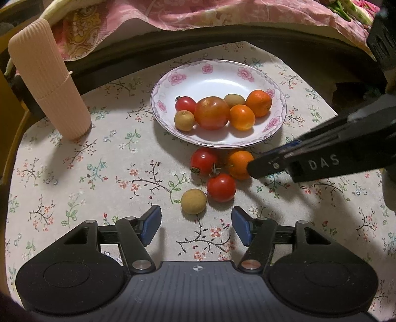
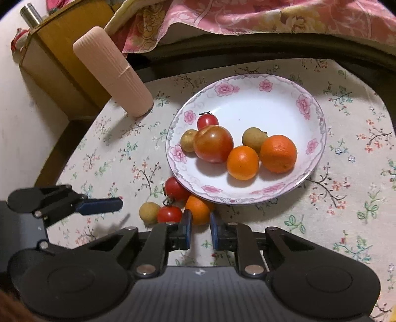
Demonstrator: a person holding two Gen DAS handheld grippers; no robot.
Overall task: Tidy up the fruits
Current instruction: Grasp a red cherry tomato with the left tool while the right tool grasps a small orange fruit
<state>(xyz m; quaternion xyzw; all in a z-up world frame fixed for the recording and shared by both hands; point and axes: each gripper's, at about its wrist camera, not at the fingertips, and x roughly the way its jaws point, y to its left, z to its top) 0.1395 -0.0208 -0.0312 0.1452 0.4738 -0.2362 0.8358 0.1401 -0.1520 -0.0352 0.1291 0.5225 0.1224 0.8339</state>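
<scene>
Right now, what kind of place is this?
Probably a home, maybe a bedroom: a floral tablecloth under a flowered plate of fruit, and a pink quilt bunched just behind the table.

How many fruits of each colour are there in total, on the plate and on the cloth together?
Red tomatoes: 4, first
Orange citrus: 3, first
Yellow-brown fruits: 3, first
Total: 10 — 6 on the plate, 4 on the cloth.
</scene>
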